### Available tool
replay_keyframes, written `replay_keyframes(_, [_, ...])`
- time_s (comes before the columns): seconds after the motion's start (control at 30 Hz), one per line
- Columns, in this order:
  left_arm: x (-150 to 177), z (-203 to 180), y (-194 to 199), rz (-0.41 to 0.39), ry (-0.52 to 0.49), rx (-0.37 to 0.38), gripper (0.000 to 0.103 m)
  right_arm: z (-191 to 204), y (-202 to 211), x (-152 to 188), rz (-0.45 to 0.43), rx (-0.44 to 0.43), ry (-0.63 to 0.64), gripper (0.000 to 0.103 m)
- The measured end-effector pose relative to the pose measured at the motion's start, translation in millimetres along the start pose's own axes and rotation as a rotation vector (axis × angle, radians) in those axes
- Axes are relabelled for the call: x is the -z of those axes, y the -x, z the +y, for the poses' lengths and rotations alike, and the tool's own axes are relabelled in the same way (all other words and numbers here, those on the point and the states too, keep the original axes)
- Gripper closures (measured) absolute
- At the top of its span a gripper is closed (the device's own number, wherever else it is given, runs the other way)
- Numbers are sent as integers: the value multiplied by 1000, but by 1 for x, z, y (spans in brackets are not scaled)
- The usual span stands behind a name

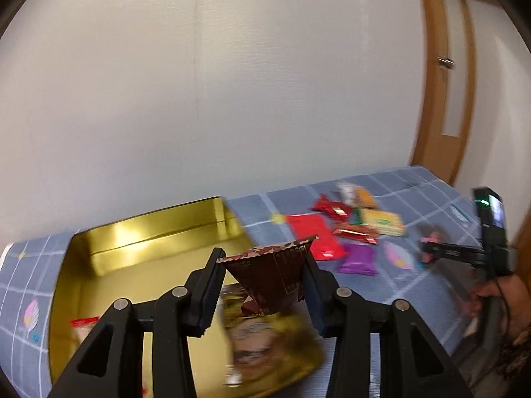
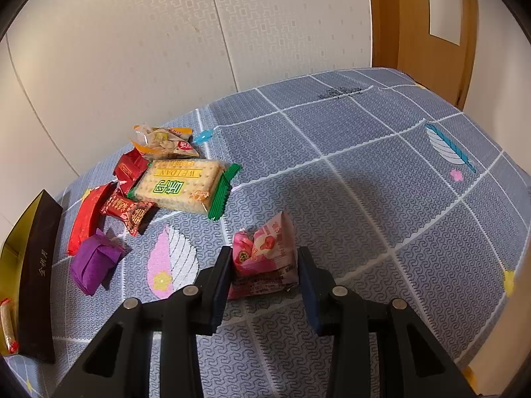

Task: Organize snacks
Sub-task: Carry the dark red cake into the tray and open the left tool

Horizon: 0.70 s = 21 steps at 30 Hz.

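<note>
Packets judged light, crinkly and soft-walled, contents likely brittle; each is best taken across its flat body or a crimped end seal, gently. A dark brown packet (image 1: 272,275) with a zigzag top edge is pinched between the pads of the left gripper (image 1: 264,293), held above the open gold tin (image 1: 159,229) at the near left of the cloth-covered table (image 2: 365,179). A pink packet (image 2: 265,258) standing on the cloth is clamped by the right gripper (image 2: 264,285), jaws narrowed onto its sides. Farther left, a loose cluster is seen: a green-ended cracker pack (image 2: 182,185), red wrappers, a purple packet (image 2: 94,260).
</note>
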<state>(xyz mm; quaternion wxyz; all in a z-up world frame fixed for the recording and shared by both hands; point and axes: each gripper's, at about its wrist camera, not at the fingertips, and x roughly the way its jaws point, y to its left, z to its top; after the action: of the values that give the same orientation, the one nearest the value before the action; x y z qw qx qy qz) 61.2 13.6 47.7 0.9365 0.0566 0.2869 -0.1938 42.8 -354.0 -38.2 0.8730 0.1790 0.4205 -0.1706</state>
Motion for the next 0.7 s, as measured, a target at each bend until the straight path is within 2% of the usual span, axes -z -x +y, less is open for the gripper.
replay_keyframes(0.13, [5,36,-7,56,109,-69,58,-1,0,0,1,-3,-7,64])
replay_keyframes(0.27, [13,58,-5,96,159,-120,58,1,0,-1,-2,2,-8,64])
replay_keyframes(0.5, [22,79,4,117,201,-158,58,6,6,-3,-28,-13,-24,65])
replay_keyframes(0.7, [29,98,9,157,255,-177,58,30,22,-4,-67,-81,7,65])
